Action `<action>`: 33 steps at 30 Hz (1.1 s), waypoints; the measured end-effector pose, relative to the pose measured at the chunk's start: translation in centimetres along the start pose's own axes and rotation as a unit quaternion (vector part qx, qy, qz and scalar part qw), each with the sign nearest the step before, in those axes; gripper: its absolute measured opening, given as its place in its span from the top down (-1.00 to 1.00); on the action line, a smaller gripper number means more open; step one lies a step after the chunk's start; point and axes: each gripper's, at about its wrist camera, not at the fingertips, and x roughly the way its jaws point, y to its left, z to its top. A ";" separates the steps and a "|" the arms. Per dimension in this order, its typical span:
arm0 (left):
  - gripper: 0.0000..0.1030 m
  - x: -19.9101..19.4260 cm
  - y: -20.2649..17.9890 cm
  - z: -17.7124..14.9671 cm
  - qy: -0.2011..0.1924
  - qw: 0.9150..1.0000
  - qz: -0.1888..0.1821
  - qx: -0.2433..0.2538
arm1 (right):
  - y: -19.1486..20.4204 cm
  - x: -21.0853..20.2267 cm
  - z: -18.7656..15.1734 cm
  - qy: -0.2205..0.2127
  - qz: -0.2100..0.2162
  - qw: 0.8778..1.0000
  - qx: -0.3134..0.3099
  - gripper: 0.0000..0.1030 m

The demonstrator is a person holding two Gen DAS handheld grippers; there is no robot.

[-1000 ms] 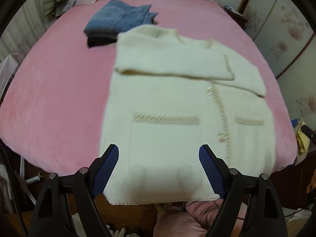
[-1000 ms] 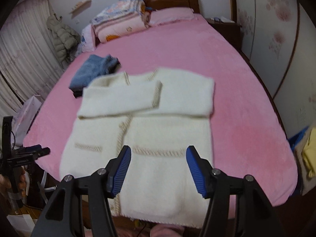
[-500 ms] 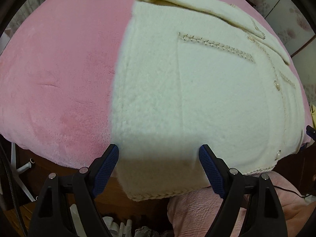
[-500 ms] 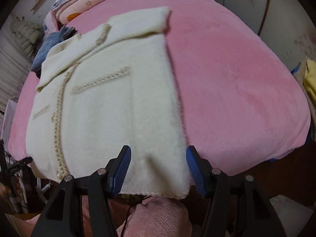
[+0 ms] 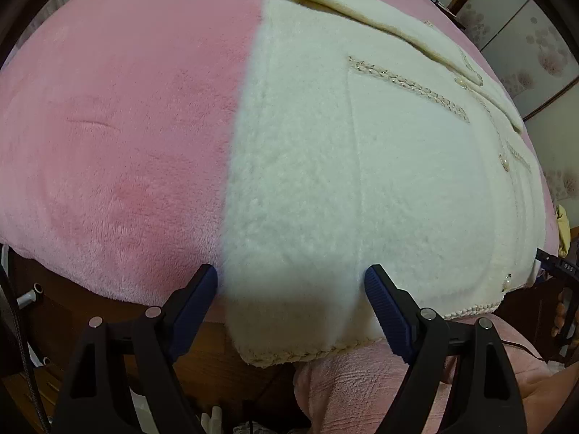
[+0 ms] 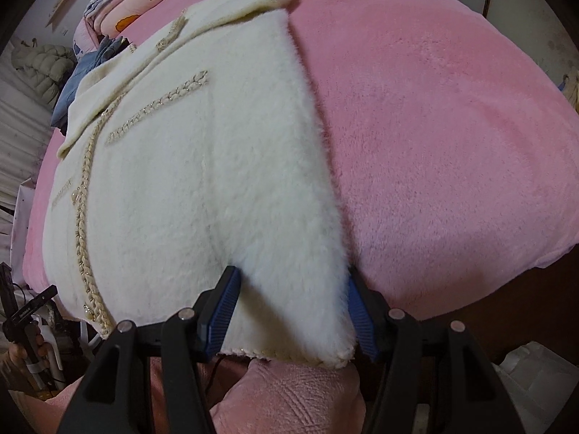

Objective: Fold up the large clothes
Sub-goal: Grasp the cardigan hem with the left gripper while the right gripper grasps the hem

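Observation:
A cream fuzzy cardigan (image 5: 362,166) with braided trim lies flat on the pink bed, sleeves folded across its chest, hem hanging over the near edge. My left gripper (image 5: 291,303) is open, its blue pads straddling the hem's left corner. The cardigan also fills the right wrist view (image 6: 202,166). My right gripper (image 6: 291,311) is open, its jaws either side of the hem's right corner (image 6: 325,347); whether the pads touch the cloth I cannot tell.
The pink plush bedspread (image 5: 119,115) (image 6: 434,119) spreads to both sides. Folded blue and dark clothes (image 6: 81,72) lie beyond the collar. Pillows (image 6: 134,11) sit at the head. A pink quilted cloth (image 5: 362,383) hangs below the hem.
Both grippers have dropped from high over the bed down to the near edge and moved in around the cardigan's two hem corners. Both stay open.

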 end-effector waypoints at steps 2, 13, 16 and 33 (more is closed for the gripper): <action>-0.60 0.1 0.6 -0.5 0.003 1.000 -0.006 -0.003 | -0.1 0.2 -0.1 0.005 0.001 1.000 -0.002 -0.13; 0.78 1.0 -1.0 1.4 0.052 0.998 -0.027 0.008 | 1.5 -0.8 0.2 0.028 0.003 1.000 -0.013 0.76; 0.80 -0.1 -2.6 2.3 0.068 0.997 0.002 0.022 | 2.8 -2.3 0.7 0.025 -0.003 1.000 -0.014 0.77; 0.81 -15.2 -5.2 18.0 -0.068 0.984 -0.148 -0.075 | 11.0 -17.2 12.4 -0.128 0.080 0.988 -0.013 0.79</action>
